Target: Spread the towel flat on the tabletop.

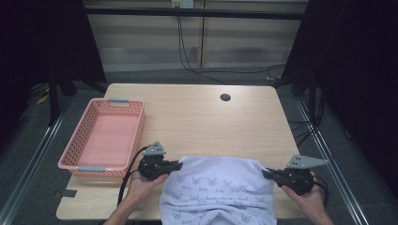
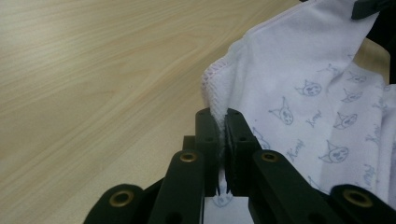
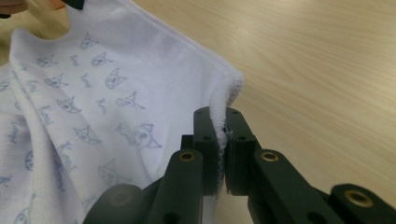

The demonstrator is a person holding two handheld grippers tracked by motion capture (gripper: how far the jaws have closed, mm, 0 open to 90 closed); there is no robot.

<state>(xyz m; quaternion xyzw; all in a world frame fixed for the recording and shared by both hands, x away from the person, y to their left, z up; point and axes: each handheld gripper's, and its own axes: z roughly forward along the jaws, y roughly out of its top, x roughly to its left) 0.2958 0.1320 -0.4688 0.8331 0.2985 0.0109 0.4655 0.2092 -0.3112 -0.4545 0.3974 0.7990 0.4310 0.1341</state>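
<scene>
A white towel [image 1: 218, 185] printed with small blue cat faces lies at the near edge of the wooden table [image 1: 197, 112] and hangs over it. My left gripper [image 1: 178, 165] is shut on the towel's far left corner [image 2: 215, 88], with the hemmed edge pinched between its black pads [image 2: 208, 135]. My right gripper [image 1: 265, 174] is shut on the far right corner [image 3: 229, 91], the cloth squeezed between its pads [image 3: 238, 135]. Both corners are lifted slightly off the tabletop, and the far edge stretches between them.
A pink plastic basket [image 1: 75, 157] with grey handles stands on the table's left side, just left of my left gripper. A round cable hole [image 1: 225, 97] sits near the far edge. Bare wood lies beyond the towel.
</scene>
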